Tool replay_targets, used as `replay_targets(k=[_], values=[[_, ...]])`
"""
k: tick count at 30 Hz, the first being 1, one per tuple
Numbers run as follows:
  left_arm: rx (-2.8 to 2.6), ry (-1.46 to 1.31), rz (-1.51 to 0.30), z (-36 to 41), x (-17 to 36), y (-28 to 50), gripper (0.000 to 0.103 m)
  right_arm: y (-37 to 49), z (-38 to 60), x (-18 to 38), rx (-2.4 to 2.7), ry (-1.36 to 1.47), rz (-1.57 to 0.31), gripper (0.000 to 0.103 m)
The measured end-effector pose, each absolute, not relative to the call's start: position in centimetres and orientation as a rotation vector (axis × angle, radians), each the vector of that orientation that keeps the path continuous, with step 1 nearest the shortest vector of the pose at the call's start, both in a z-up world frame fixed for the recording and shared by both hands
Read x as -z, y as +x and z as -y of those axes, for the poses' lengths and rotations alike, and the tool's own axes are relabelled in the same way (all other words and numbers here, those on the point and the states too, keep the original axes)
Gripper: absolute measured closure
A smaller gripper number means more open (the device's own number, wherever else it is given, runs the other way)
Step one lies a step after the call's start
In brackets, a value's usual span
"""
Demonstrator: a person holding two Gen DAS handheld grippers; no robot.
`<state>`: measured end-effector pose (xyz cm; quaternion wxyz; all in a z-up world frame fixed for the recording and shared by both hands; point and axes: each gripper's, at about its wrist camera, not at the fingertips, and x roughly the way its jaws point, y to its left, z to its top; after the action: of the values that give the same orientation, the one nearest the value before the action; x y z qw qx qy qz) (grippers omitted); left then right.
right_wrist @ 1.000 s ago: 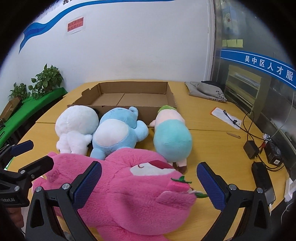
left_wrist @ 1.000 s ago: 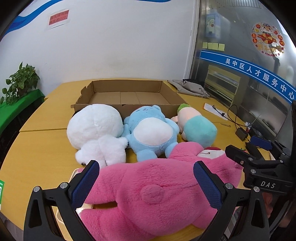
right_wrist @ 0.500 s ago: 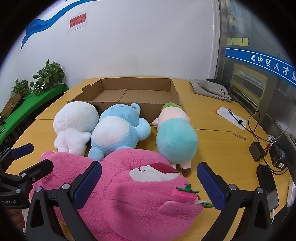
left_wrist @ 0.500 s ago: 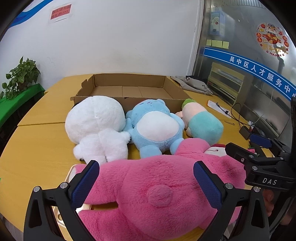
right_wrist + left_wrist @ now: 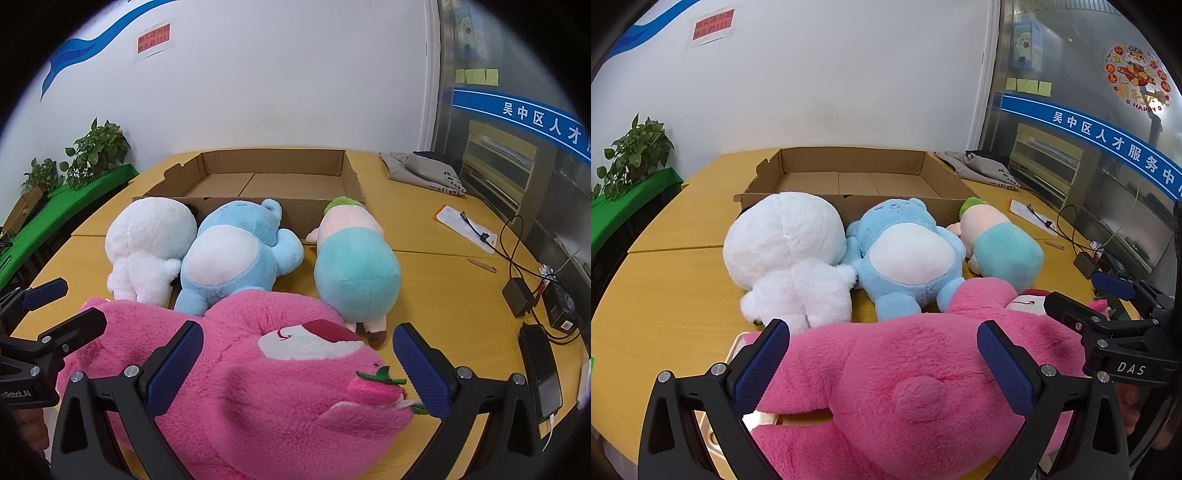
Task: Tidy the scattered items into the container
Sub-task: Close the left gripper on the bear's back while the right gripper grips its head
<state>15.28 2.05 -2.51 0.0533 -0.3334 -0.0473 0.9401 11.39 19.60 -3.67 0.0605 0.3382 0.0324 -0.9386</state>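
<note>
A big pink plush bear lies across the near table; its head shows in the right wrist view. My left gripper is open, its jaws either side of the bear's rear. My right gripper is open, its jaws either side of the bear's head. Beyond lie a white plush, a blue plush and a teal-and-peach plush, all in front of an open shallow cardboard box. The box also shows in the right wrist view.
A power adapter, cables and a phone lie at the right table edge. A grey cloth bag and white paper lie at the back right. Potted plants stand on a green ledge at left.
Both grippers have moved forward and lower over the pink bear, so the plush toys and box look nearer. The jaws stay open.
</note>
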Motion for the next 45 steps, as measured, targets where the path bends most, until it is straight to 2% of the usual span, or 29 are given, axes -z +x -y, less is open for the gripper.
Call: replay_targets(k=[10, 19, 23, 26, 30, 34, 38, 41, 43, 45], values=[[-2.771, -1.053, 0.179, -1.0, 3.3, 15.2, 0.000, 11.4, -20.4, 4.1, 2.817, 1.026, -0.077, 0.000], [-2.559, -1.160, 0.371, 0.1, 6.3, 14.7, 0.000, 11.2, -24.6, 6.1, 2.804, 1.124, 0.050, 0.000], [-2.496, -1.176, 0.350, -0.9, 6.9, 14.7, 0.000, 11.8, -24.8, 6.5, 2.774, 1.100, 0.042, 0.000], [-2.487, -1.204, 0.335, -1.2, 7.6, 14.4, 0.001, 12.1, -26.3, 7.1, 2.726, 1.100, 0.124, 0.000], [-2.460, -1.210, 0.363, -0.9, 8.0, 14.1, 0.006, 12.0, -28.0, 8.8, 2.646, 1.120, 0.210, 0.001], [-2.465, -1.219, 0.366, -0.8, 8.2, 13.8, 0.017, 11.4, -28.0, 10.9, 2.615, 1.111, 0.368, 0.001], [-2.451, -1.213, 0.373, -0.5, 8.1, 13.9, 0.021, 11.5, -27.4, 11.7, 2.639, 1.035, 0.391, 0.001], [-2.441, -1.193, 0.395, -0.2, 8.2, 14.0, 0.016, 11.3, -28.3, 12.0, 2.576, 1.042, 0.422, 0.001], [-2.449, -1.174, 0.388, -0.3, 8.3, 14.1, 0.008, 11.6, -29.0, 11.7, 2.562, 1.047, 0.434, 0.001], [-2.458, -1.173, 0.374, -0.5, 8.5, 14.1, 0.005, 12.1, -29.0, 11.3, 2.586, 1.026, 0.392, 0.001]])
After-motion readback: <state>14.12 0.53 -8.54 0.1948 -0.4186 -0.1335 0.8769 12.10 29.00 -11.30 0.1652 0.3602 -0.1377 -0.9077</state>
